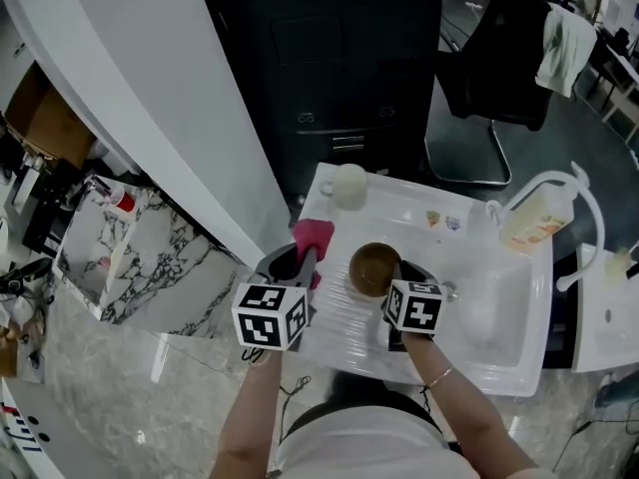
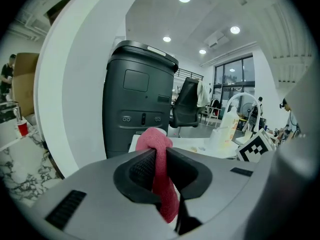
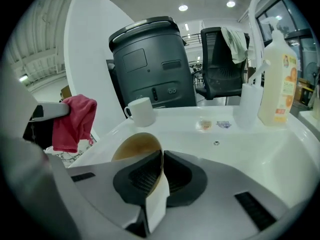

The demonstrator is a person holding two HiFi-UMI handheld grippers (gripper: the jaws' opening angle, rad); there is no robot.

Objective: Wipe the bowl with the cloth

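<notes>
The left tongs (image 1: 306, 259) carry a red cloth (image 1: 314, 236) at their tip, over the left edge of the white sink unit (image 1: 509, 367); the right tongs (image 1: 397, 273) meet the near rim of a brown bowl (image 1: 372, 267), just right of the cloth; a white mug (image 1: 347, 185) stands at the far left corner; a soap bottle (image 1: 534, 220) stands beside the tap (image 1: 579, 193) near the far right corner.

Cloth (image 1: 313, 236): plain rose-red. Bowl (image 1: 373, 267): brown inside, cream outside. Sink (image 1: 499, 362): plain white. Mug (image 1: 347, 184), at the sink's far left corner: white. Bottle (image 1: 532, 223), at the sink's far right rim: pale yellow, orange label. Counter (image 1: 180, 257), left of the sink: white marble, dark-veined. Bin (image 1: 329, 58), behind the sink: dark grey. Your left gripper (image 1: 306, 259) and right gripper (image 1: 396, 270) were grey; their cubes bore black-and-white squares.
</notes>
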